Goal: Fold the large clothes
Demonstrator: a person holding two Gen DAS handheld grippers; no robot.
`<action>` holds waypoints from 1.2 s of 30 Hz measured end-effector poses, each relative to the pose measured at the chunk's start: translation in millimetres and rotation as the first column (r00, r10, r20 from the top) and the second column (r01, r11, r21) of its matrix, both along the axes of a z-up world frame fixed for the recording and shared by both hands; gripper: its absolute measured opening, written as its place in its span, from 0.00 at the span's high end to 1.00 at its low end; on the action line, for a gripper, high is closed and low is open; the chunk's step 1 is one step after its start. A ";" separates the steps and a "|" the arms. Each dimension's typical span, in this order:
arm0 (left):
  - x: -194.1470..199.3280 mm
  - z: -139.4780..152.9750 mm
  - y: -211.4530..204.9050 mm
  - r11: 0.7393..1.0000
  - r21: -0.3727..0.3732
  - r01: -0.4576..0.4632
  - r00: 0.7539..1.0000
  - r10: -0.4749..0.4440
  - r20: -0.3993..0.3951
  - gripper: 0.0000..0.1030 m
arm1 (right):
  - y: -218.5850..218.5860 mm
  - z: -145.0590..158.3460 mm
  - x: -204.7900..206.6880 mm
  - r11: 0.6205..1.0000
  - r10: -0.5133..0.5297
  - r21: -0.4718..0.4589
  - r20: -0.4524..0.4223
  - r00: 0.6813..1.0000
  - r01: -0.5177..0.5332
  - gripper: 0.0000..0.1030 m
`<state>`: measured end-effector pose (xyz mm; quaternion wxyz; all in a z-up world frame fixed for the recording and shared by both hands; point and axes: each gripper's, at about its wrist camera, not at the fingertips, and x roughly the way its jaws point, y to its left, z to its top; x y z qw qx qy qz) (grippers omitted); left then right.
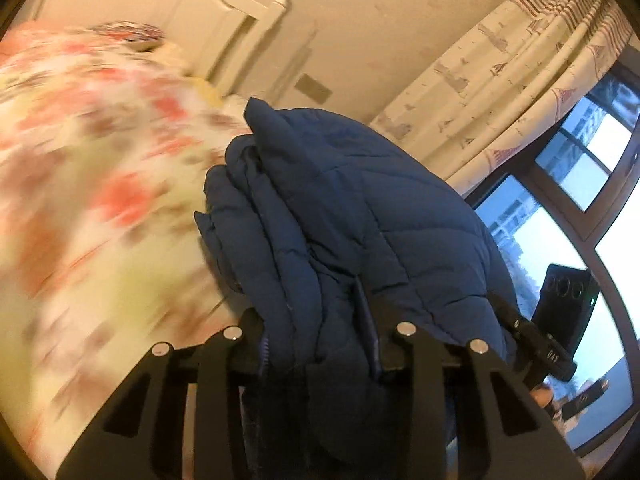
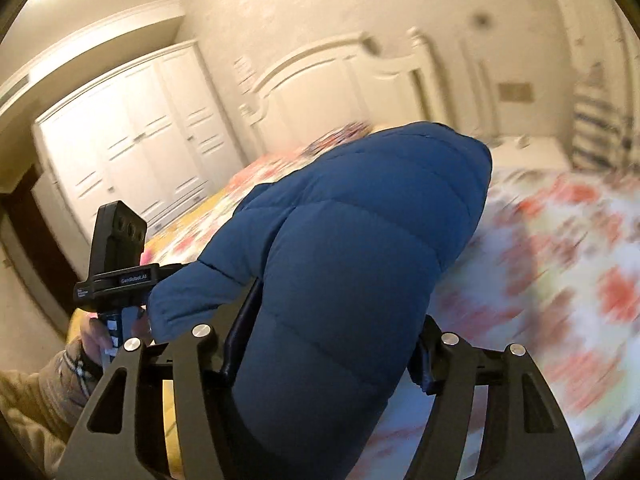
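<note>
A blue quilted puffer jacket [image 1: 340, 208] hangs bunched in several folds above the floral bed. In the left wrist view my left gripper [image 1: 312, 320] is shut on a thick wad of it, and the fabric hides most of the pads. The right wrist view shows the jacket [image 2: 360, 240] as a puffy roll pressed between both fingers of my right gripper [image 2: 336, 336], which is shut on it. The left gripper's body [image 2: 116, 248] appears at the left there, held by a hand [image 2: 100, 336]. The right gripper's body [image 1: 560, 308] shows past the jacket in the left view.
A bed with a red and yellow floral cover [image 2: 560, 280] lies under the jacket, blurred. A white headboard [image 2: 340, 80] and white wardrobe [image 2: 132, 144] stand behind. A patterned curtain [image 1: 500, 92] and a window [image 1: 560, 220] are on the right in the left wrist view.
</note>
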<state>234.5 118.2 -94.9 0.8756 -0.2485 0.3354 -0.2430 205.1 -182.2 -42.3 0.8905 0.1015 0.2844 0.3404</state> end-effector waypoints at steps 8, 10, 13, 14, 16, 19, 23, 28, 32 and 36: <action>132.0 -44.0 -95.9 0.996 0.089 -0.005 0.995 0.014 -0.097 0.60 | -70.0 -70.1 132.4 0.984 -0.177 -0.080 -0.240 0.955 0.162 0.33; 128.3 -48.2 -97.5 0.995 0.093 -0.032 0.998 0.037 -0.056 0.58 | -80.3 -76.0 127.5 0.982 -0.188 -0.020 -0.221 0.957 0.188 0.31; 124.0 -44.0 -94.4 0.993 0.116 -0.035 0.996 0.044 -0.073 0.48 | -77.5 -67.9 116.7 0.966 -0.257 -0.066 -0.210 0.943 0.248 0.16; 120.4 -40.6 -92.7 0.986 0.161 -0.051 0.996 0.062 -0.064 0.36 | -76.3 -63.6 114.0 0.960 -0.278 -0.086 -0.208 0.938 0.266 0.10; 108.1 -33.6 -84.5 0.972 0.217 -0.092 0.994 0.103 -0.043 0.26 | -76.0 -46.0 97.9 0.939 -0.339 -0.133 -0.184 0.923 0.318 0.10; 75.7 -8.2 -70.0 0.936 0.285 -0.207 0.978 0.202 0.047 0.11 | -77.1 -22.0 68.6 0.932 -0.359 -0.099 -0.121 0.926 0.348 0.10; 10.0 39.6 -69.4 0.879 0.317 -0.357 0.925 0.285 0.251 0.02 | -64.7 18.6 11.7 0.925 -0.371 -0.083 0.021 0.928 0.371 0.10; -58.4 112.2 -103.5 0.746 0.457 -0.485 0.844 0.263 0.467 0.02 | -44.9 74.2 -57.0 0.906 -0.375 -0.116 0.227 0.899 0.408 0.04; -113.1 136.8 -120.4 0.734 0.448 -0.510 0.813 0.243 0.528 0.02 | -34.0 85.3 -104.8 0.894 -0.360 -0.159 0.304 0.882 0.419 0.04; -139.9 129.5 -130.5 0.787 0.447 -0.424 0.858 0.192 0.476 0.02 | -36.9 72.5 -128.7 0.868 -0.396 -0.192 0.290 0.871 0.458 0.04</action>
